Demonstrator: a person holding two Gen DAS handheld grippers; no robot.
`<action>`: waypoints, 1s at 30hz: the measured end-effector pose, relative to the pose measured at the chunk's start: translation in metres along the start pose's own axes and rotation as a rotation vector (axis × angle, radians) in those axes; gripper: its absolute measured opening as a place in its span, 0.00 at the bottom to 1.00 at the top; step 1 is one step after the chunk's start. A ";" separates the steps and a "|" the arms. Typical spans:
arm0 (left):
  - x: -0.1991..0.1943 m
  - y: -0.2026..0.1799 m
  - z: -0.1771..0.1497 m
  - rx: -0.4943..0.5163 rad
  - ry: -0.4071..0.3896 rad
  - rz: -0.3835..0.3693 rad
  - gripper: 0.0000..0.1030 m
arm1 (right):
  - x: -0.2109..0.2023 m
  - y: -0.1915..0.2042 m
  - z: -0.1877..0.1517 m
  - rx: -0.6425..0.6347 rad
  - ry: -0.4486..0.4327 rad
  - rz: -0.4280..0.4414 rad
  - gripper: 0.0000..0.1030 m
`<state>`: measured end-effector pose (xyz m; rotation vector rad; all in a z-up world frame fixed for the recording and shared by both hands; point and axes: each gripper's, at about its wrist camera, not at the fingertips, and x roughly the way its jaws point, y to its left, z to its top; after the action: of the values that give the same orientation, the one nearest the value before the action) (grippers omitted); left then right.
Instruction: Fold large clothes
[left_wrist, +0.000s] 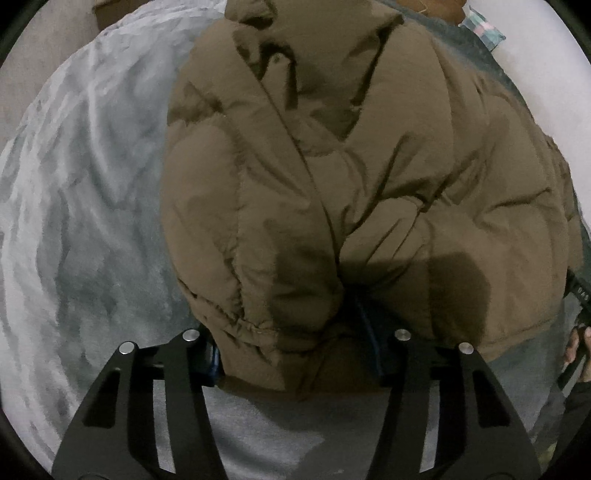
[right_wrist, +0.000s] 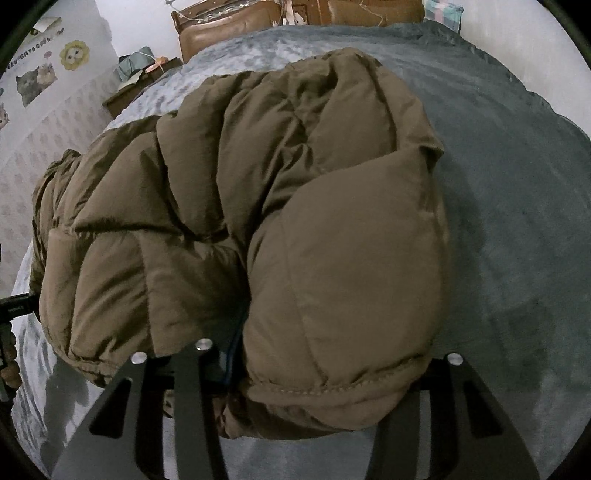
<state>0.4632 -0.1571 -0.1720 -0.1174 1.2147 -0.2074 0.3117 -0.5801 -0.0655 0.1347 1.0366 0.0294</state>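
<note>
Both claws, the left gripper and the right gripper, pinch the near hem of the puffy brown jacket, which lies on the grey blanket toward twelve o'clock.

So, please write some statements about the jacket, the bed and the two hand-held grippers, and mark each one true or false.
1. The jacket is brown. True.
2. The jacket hangs on a hanger. False: it lies bunched on the blanket.
3. The left hand-held gripper has jacket fabric between its fingers. True.
4. The right hand-held gripper is far from the jacket. False: the jacket's edge sits between its fingers.
5. The blanket is red. False: it is grey.
</note>
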 end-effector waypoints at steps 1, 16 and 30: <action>0.000 -0.002 0.000 0.008 -0.001 0.009 0.52 | 0.000 0.002 0.001 -0.003 0.000 -0.004 0.45; 0.000 -0.018 0.009 0.020 0.001 0.029 0.50 | -0.001 0.009 -0.001 -0.005 0.004 -0.029 0.44; -0.044 -0.053 -0.017 0.076 -0.063 0.113 0.13 | -0.083 0.037 -0.014 -0.159 -0.183 -0.092 0.26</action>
<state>0.4281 -0.1990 -0.1271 0.0114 1.1461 -0.1498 0.2589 -0.5498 0.0032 -0.0540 0.8530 0.0157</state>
